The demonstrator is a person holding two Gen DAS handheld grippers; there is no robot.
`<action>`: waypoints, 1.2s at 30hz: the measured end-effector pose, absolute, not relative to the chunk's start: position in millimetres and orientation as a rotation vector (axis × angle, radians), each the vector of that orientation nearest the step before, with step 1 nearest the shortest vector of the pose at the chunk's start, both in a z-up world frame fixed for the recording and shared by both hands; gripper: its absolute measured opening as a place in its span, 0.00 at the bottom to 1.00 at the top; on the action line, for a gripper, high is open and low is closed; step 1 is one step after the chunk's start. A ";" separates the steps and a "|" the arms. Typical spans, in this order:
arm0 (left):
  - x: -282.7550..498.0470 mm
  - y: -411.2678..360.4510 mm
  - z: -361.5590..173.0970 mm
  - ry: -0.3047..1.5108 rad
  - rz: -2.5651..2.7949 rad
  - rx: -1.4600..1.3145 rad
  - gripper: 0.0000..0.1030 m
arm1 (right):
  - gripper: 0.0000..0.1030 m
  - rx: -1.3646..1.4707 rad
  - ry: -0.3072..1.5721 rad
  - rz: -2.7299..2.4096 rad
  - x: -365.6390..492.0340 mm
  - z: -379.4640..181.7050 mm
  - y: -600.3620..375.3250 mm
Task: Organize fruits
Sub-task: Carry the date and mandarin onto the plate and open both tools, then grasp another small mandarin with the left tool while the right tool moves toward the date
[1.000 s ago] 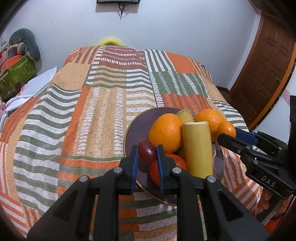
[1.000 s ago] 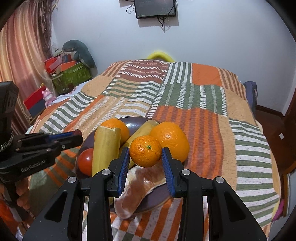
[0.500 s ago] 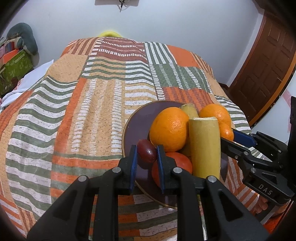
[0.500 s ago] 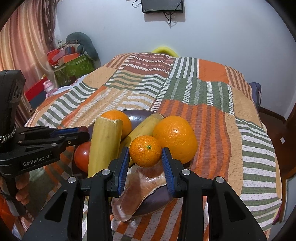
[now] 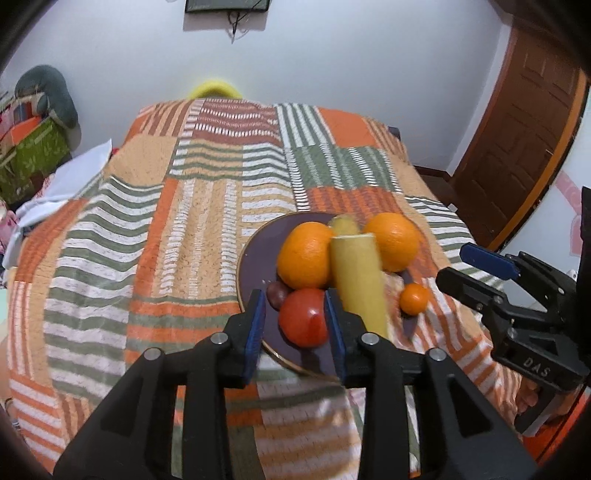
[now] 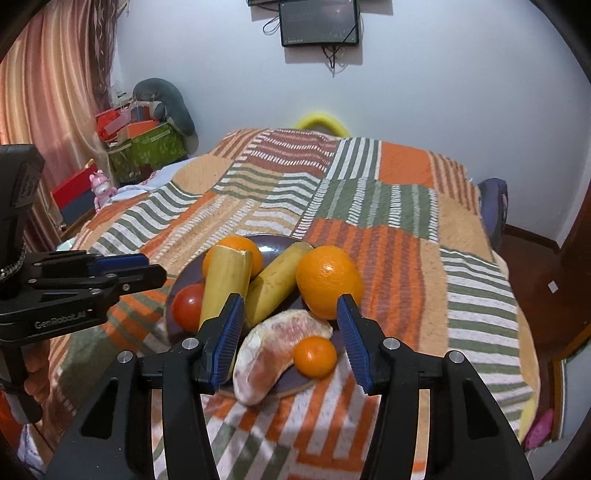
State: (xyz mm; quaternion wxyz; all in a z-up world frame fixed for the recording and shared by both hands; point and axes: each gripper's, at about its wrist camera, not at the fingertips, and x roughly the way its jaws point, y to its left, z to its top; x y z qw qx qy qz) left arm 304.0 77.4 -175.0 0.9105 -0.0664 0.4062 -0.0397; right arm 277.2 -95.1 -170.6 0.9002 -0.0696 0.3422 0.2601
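Note:
A dark purple plate (image 5: pixel 255 258) (image 6: pixel 273 243) on the bed holds two oranges (image 5: pixel 304 258) (image 6: pixel 328 280), two banana pieces (image 5: pixel 358 280) (image 6: pixel 277 284), a tomato (image 5: pixel 303 321) (image 6: pixel 188 308) and a peeled pomelo segment (image 6: pixel 273 354). A dark grape (image 5: pixel 277 291) lies on the plate beside the tomato. My left gripper (image 5: pixel 295 332) (image 6: pixel 151 269) hovers over the plate's near rim, jaws opening, gripping nothing. A small mandarin (image 6: pixel 316 356) (image 5: pixel 413 299) rests against the pomelo segment. My right gripper (image 6: pixel 291 336) (image 5: pixel 469 271) stands above it, jaws opening, pads clear of it.
The bed carries an orange, green and white patchwork quilt (image 5: pixel 184 221). Boxes and a grey cushion (image 6: pixel 162 107) are stacked at the far left. A brown door (image 5: pixel 517 147) is on the right and a screen (image 6: pixel 319 22) hangs on the wall. A hand (image 6: pixel 33 369) holds the left gripper's handle.
The left jaws opened and let go of the grape, now on the plate. The right jaws opened and dropped the mandarin beside the pomelo segment. Both grippers drew back and up.

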 end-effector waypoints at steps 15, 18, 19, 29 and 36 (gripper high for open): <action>200.3 28.3 -155.8 0.855 -0.097 -0.105 0.58 | 0.48 -0.145 0.689 0.470 194.4 -146.6 -152.9; 188.5 16.1 -164.9 0.886 -0.112 -0.105 0.58 | 0.48 -0.141 0.694 0.456 183.1 -147.3 -161.1; 184.8 11.3 -168.9 0.898 -0.117 -0.102 0.58 | 0.48 -0.139 0.695 0.454 180.2 -147.1 -163.5; 171.2 -22.2 -215.3 1.025 -0.177 -0.097 0.58 | 0.48 -0.123 0.720 0.450 163.1 -156.1 -175.7; 165.2 -29.6 -234.6 1.070 -0.200 -0.105 0.47 | 0.49 -0.125 0.739 0.457 159.4 -165.7 -177.5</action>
